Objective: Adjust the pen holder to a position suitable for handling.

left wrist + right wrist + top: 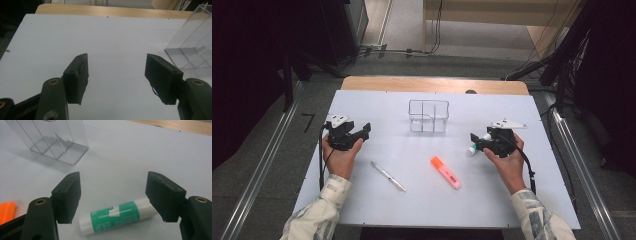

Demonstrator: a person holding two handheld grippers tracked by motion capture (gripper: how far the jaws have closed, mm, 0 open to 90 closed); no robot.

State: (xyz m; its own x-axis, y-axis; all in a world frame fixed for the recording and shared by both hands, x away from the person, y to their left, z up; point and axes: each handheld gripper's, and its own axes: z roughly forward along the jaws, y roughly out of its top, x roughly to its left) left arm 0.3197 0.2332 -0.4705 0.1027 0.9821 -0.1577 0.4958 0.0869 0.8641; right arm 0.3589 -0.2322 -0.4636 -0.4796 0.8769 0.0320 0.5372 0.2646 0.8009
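Lying just beneath the right gripper's parted jaws, the green-and-white glue stick is waiting on the table. Left gripper is hovering spread, holding nothing. Next move, likely: lowering, clamping the stick, carrying it to the clear organizer.

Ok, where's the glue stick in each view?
High view: glue stick lies right of centre, under the right hand-held gripper.
Right gripper view: bottom centre, lying between open jaws.
Left gripper view: not in it.
Shared landmark: clear divided organizer.
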